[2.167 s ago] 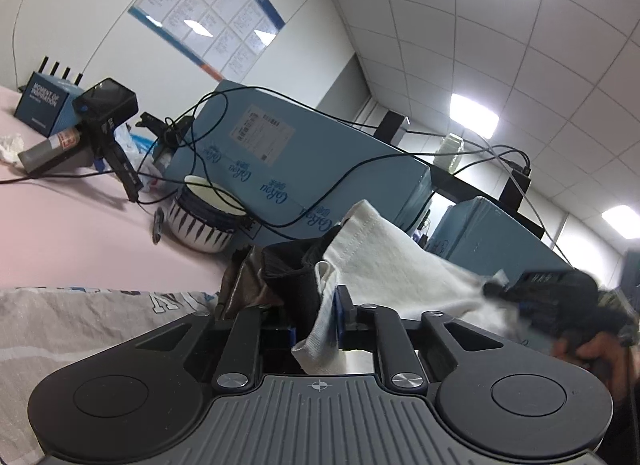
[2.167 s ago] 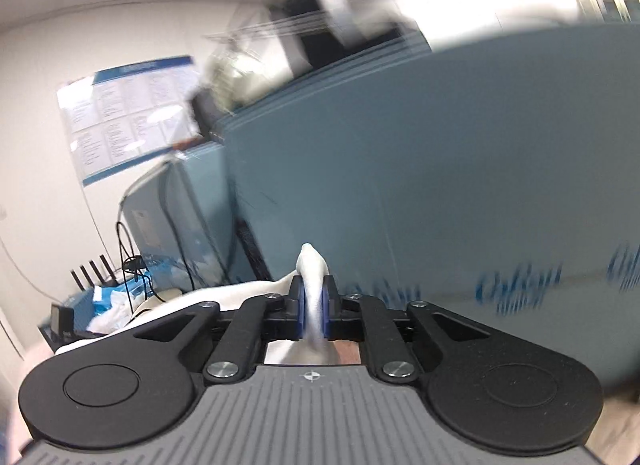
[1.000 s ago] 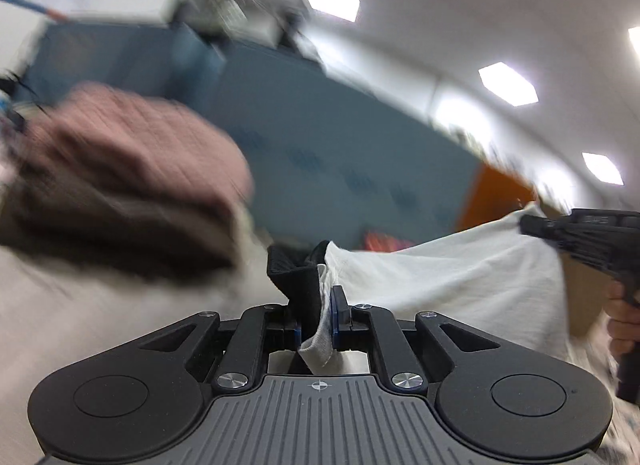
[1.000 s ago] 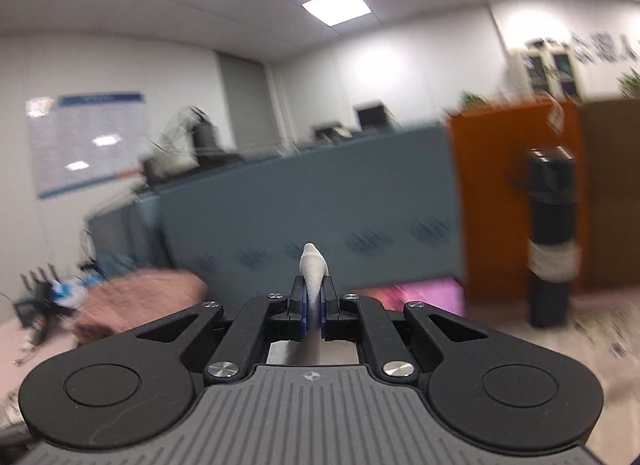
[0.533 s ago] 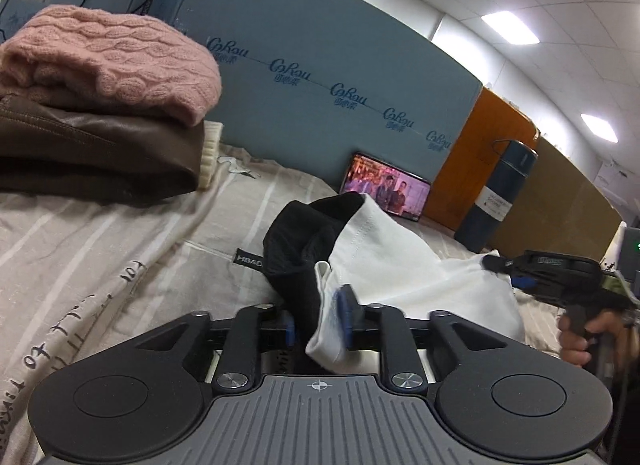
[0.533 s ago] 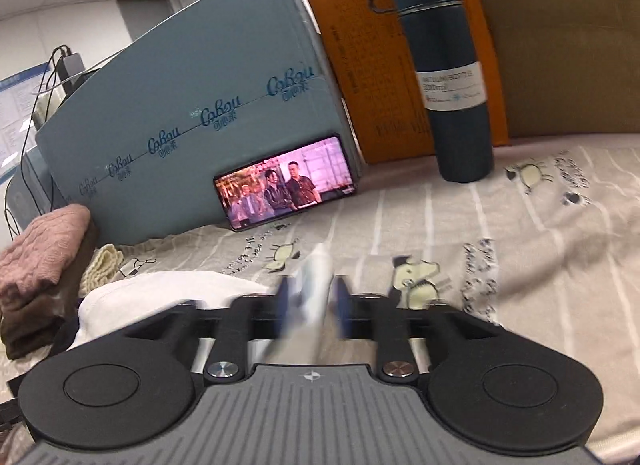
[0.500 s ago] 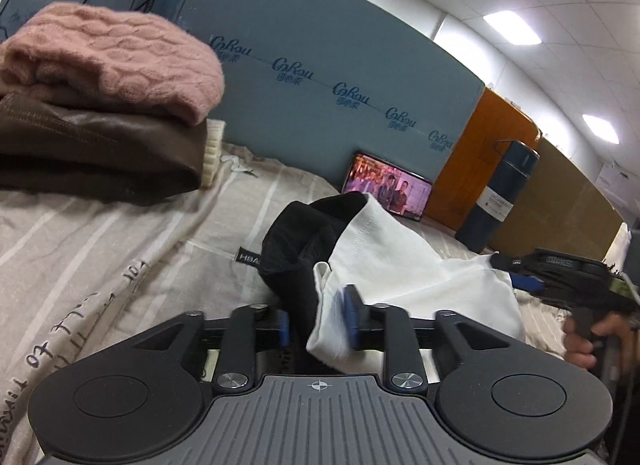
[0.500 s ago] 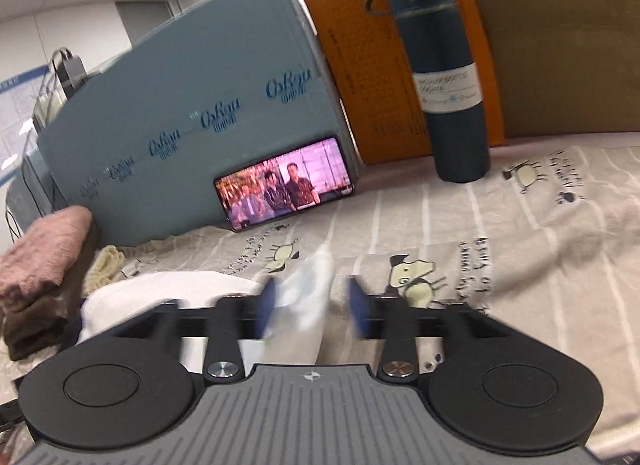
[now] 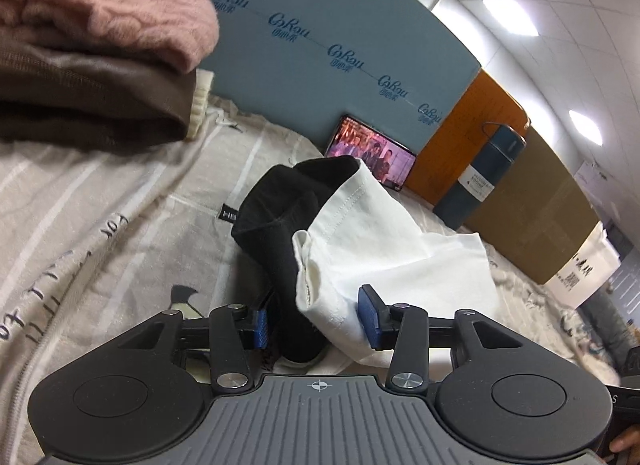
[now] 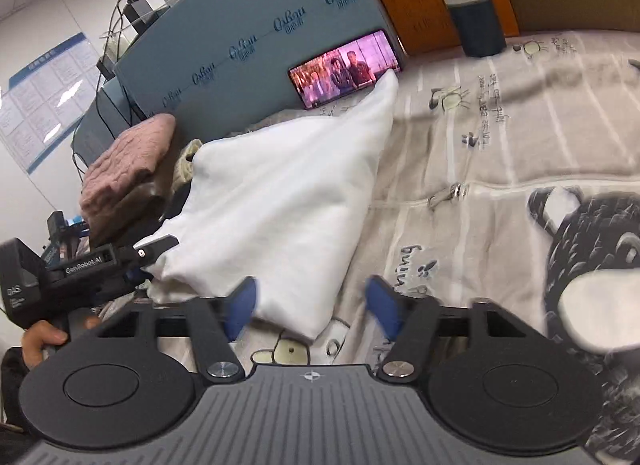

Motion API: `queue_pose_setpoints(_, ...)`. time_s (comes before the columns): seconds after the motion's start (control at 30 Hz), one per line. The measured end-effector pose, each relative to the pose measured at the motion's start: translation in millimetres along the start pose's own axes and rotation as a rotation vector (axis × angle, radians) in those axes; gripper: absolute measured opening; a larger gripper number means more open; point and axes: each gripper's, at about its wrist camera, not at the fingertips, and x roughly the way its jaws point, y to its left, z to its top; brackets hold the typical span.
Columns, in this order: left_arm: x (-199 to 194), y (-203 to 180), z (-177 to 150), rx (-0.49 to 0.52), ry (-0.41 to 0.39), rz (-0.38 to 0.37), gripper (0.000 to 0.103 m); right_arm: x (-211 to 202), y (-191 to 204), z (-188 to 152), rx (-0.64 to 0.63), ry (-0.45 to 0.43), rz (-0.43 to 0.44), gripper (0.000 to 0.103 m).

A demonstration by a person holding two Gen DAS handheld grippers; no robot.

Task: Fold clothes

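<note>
Both the left gripper [image 9: 316, 323] and right gripper [image 10: 314, 305] stand wide, gripping nothing, the white garment [image 10: 280, 201] lying slack between the left's pads and left of the right's, bare printed bedsheet [image 10: 500, 153] rightward.

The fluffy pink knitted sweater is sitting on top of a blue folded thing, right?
Not quite. The fluffy pink knitted sweater does sit on top of a folded thing, but that thing is a dark brown garment, not blue. The left wrist view shows it clearly.
</note>
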Motion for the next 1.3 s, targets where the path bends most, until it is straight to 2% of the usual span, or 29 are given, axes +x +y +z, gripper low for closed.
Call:
queue_pose_setpoints(0.07,0,-2,-1,0.012,-0.004,0.005,0.017,0,4,-2,-0.017,-0.009,0.009,0.017)
queue_pose_setpoints(0.13,-3,-2,0,0.005,-0.016,-0.018,0.014,-7,1,-1,-0.008,-0.034,0.038,0.006)
queue_pose_setpoints(0.23,-11,-3,4,-0.043,-0.012,-0.086,0.014,-31,-7,7,0.05,-0.099,0.109,0.006)
queue_pose_setpoints(0.4,-22,-9,4,-0.104,0.048,-0.207,0.014,-64,-15,21,0.111,-0.157,0.127,0.005)
queue_pose_setpoints(0.47,-24,-12,-3,-0.11,0.089,-0.23,0.014,-72,-19,21,0.122,-0.149,0.096,0.005)
queue_pose_setpoints(0.63,-37,-10,-5,-0.034,0.04,-0.165,0.016,-75,-27,0,0.086,-0.082,-0.034,0.003)
queue_pose_setpoints(0.7,-42,-10,-5,-0.004,0.021,-0.138,0.024,-73,-24,-9,0.003,-0.071,-0.12,0.003)
queue_pose_setpoints(0.73,-44,-9,-6,0.011,0.011,-0.125,0.029,-74,-22,-13,-0.036,-0.081,-0.154,0.005)
queue_pose_setpoints(0.8,-50,-9,-6,0.041,-0.009,-0.099,0.054,-78,-17,-16,-0.094,-0.12,-0.176,0.008)
queue_pose_setpoints(0.83,-52,-8,-6,0.056,-0.023,-0.084,0.057,-80,-12,-16,-0.131,-0.144,-0.167,0.012)
queue_pose_setpoints(0.87,-55,-8,0,0.075,-0.071,-0.058,0.059,-82,-6,-16,-0.171,-0.169,-0.155,0.026)
queue_pose_setpoints(0.9,-58,-8,6,0.094,-0.118,-0.032,0.063,-81,0,-16,-0.215,-0.187,-0.147,0.035)
queue_pose_setpoints(0.93,-60,-7,12,0.115,-0.164,-0.008,0.067,-78,8,-15,-0.268,-0.2,-0.141,0.049)
queue_pose_setpoints(0.97,-60,-9,18,0.15,-0.202,-0.004,0.08,-73,18,-15,-0.334,-0.205,-0.128,0.059)
queue_pose_setpoints(1.0,-57,-12,25,0.192,-0.233,0.004,0.094,-67,27,-17,-0.404,-0.202,-0.105,0.062)
queue_pose_setpoints(1.03,-53,-16,30,0.223,-0.259,0.016,0.1,-60,36,-19,-0.466,-0.191,-0.082,0.066)
queue_pose_setpoints(1.07,-49,-20,35,0.256,-0.288,0.028,0.103,-52,45,-20,-0.524,-0.178,-0.061,0.069)
queue_pose_setpoints(1.13,-41,-29,45,0.306,-0.33,0.046,0.103,-36,61,-25,-0.621,-0.146,-0.023,0.07)
queue_pose_setpoints(1.23,-23,-39,62,0.369,-0.339,-0.001,0.103,-15,83,-30,-0.751,-0.098,0.046,0.071)
queue_pose_setpoints(1.27,-15,-39,69,0.377,-0.324,-0.028,0.103,-9,90,-32,-0.793,-0.085,0.069,0.073)
queue_pose_setpoints(1.3,-3,-39,77,0.378,-0.272,-0.06,0.103,-3,97,-33,-0.828,-0.073,0.09,0.073)
